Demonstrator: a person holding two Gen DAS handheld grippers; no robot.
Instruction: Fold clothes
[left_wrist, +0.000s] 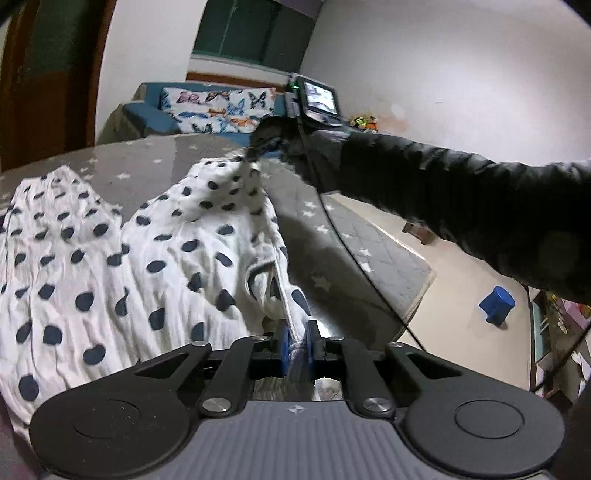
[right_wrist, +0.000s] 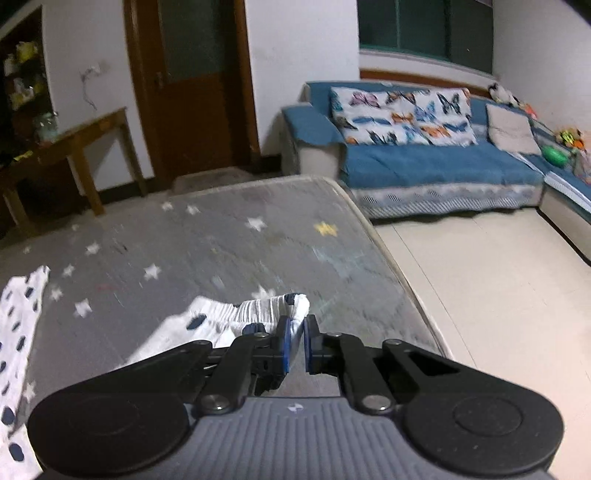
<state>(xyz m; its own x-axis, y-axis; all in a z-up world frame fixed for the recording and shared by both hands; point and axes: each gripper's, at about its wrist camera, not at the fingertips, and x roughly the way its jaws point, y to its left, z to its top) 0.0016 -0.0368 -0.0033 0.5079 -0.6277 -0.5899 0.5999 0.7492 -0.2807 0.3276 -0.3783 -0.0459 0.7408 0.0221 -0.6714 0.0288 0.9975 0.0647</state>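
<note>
Left gripper (left_wrist: 297, 341) pinches edge of the white dotted garment (left_wrist: 110, 266); right gripper (right_wrist: 295, 345) pinches its elastic waistband corner. Garment is partly lifted, rest lying crumpled on grey star-print mat (right_wrist: 221, 240). Blue sofa (right_wrist: 424, 162) is behind.

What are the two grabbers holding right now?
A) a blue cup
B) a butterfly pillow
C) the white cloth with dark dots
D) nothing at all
C: the left gripper has its jaws closed on an edge of the white polka-dot garment, and the right gripper pinches another edge of it above the grey star-patterned surface.
</note>
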